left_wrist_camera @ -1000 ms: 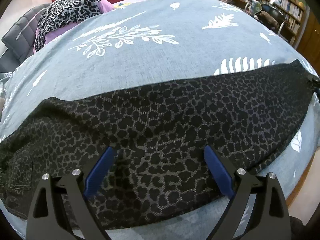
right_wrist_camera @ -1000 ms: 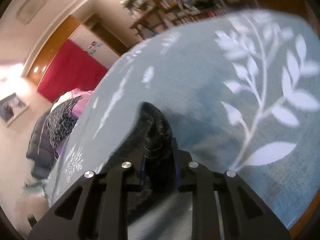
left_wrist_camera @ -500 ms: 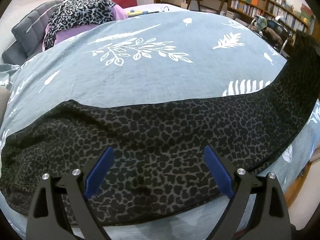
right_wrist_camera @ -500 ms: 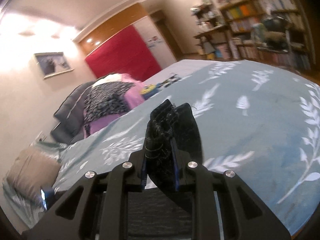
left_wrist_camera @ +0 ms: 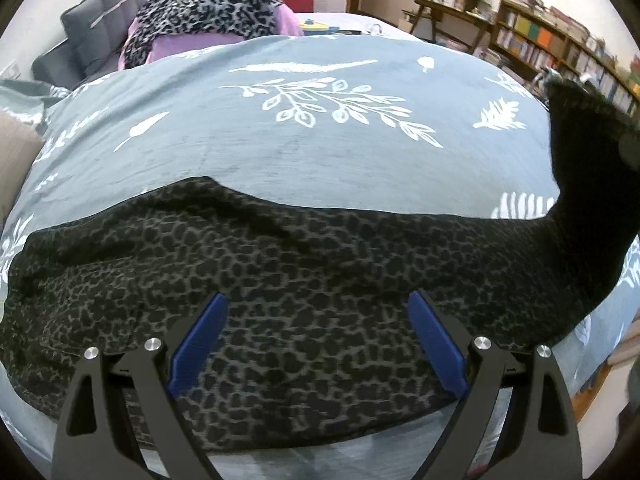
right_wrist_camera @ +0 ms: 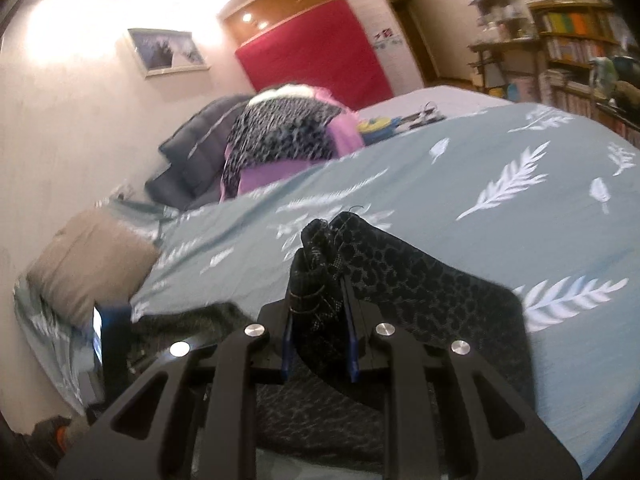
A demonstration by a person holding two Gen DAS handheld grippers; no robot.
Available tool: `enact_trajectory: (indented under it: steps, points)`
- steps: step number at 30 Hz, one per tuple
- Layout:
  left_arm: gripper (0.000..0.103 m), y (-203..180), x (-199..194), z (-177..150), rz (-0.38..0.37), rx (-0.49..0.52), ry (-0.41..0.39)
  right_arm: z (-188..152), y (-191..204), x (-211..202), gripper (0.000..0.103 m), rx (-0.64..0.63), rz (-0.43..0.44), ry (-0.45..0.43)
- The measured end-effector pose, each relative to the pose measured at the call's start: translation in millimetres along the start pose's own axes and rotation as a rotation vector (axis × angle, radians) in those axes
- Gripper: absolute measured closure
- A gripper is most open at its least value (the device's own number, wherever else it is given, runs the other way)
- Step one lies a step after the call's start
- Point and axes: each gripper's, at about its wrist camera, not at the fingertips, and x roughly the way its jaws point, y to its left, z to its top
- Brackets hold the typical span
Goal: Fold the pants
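Dark leopard-print pants (left_wrist_camera: 320,280) lie lengthwise across a blue-grey bedspread (left_wrist_camera: 280,152) with white leaves. My left gripper (left_wrist_camera: 316,340) is open above their middle, its blue pads (left_wrist_camera: 196,340) spread wide with only flat fabric between them. The pants' right end (left_wrist_camera: 580,168) is raised off the bed. In the right wrist view my right gripper (right_wrist_camera: 318,320) is shut on that bunched leg end (right_wrist_camera: 324,248), held above the bedspread (right_wrist_camera: 520,220), and the cloth (right_wrist_camera: 420,280) trails down and back from it.
A pile of leopard and purple clothes (left_wrist_camera: 208,4) sits against a grey headboard at the far side. A beige pillow (right_wrist_camera: 92,256) lies at the bed's left end. Bookshelves (left_wrist_camera: 560,48) stand beyond the bed. The bed's near edge (left_wrist_camera: 600,360) drops off at right.
My right gripper has lifted the leg end off the bed and rolled upright while swinging it over the bed. In the left wrist view the pants' right end rose up.
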Motion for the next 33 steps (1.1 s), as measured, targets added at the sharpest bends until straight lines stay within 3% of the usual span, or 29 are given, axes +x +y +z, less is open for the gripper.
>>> enact_trajectory:
  steps: [8,16,20,26,33]
  points:
    - [0.011,32,-5,-6,0.002,-0.051,-0.007,-54,36,62,0.083,-0.071,0.016,0.176]
    - [0.011,57,-8,-15,0.004,-0.110,0.002,-87,56,91,0.083,-0.128,0.040,0.276]
    - [0.011,64,-11,-18,0.002,-0.121,0.003,-99,52,101,0.074,-0.114,0.057,0.324]
    - [0.012,63,-11,-18,-0.025,-0.134,0.025,-108,52,96,0.058,-0.098,0.129,0.346]
    - [0.011,36,-5,-8,-0.103,-0.116,0.049,-103,40,64,0.056,-0.063,0.179,0.308]
